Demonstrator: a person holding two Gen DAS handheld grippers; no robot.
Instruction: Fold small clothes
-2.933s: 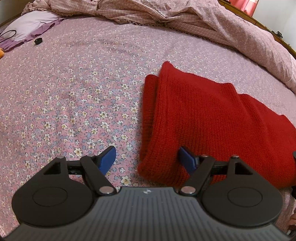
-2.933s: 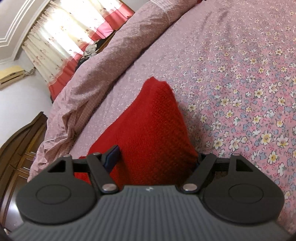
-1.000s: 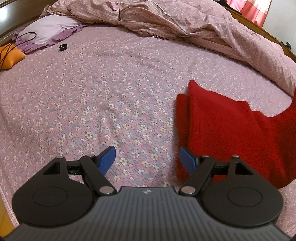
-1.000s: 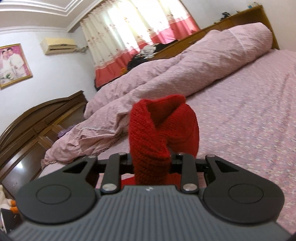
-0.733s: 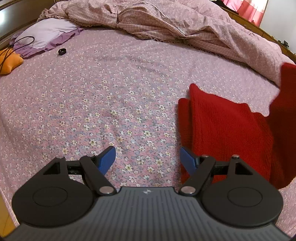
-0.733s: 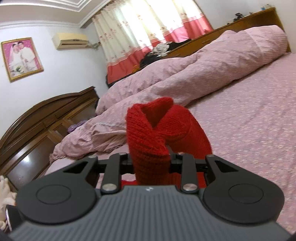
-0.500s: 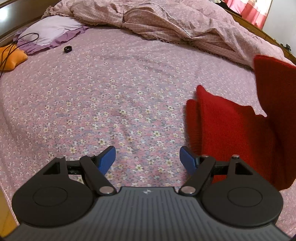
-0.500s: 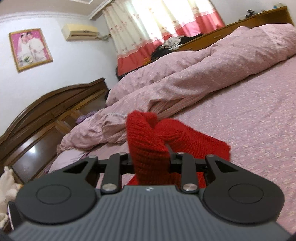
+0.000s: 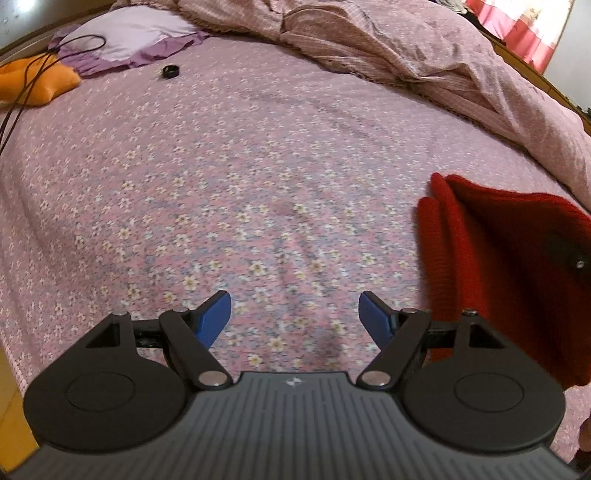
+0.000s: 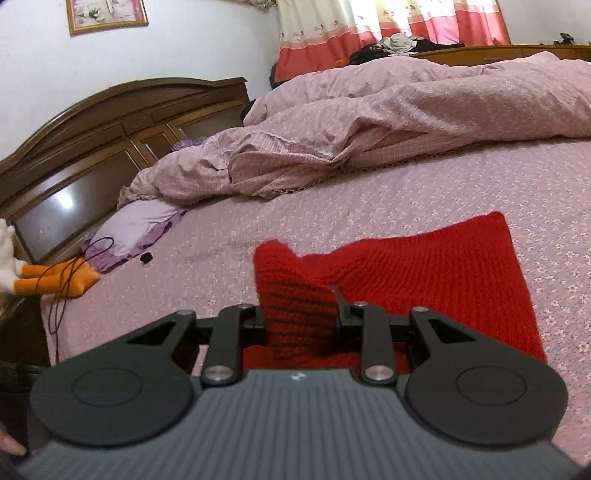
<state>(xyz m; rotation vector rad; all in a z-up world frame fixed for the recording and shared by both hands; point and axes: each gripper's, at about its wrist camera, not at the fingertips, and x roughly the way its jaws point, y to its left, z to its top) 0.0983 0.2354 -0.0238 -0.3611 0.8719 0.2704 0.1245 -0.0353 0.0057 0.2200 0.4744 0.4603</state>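
A red knitted garment lies on the flowered pink bedsheet. My right gripper is shut on a bunched end of it, and this end is carried over the flat part of the knit. In the left wrist view the same red garment sits at the right edge, with the lifted fold hanging over it. My left gripper stands open above bare bedsheet, left of the garment, with nothing between its blue pads.
A rumpled pink duvet lies along the far side of the bed. A lilac pillow, an orange soft toy with a black cable and a small black ring lie near the wooden headboard.
My right gripper has swung the held red end down and across, over the flat part of the garment. The left gripper has drifted left, away from the knit, and stays open.
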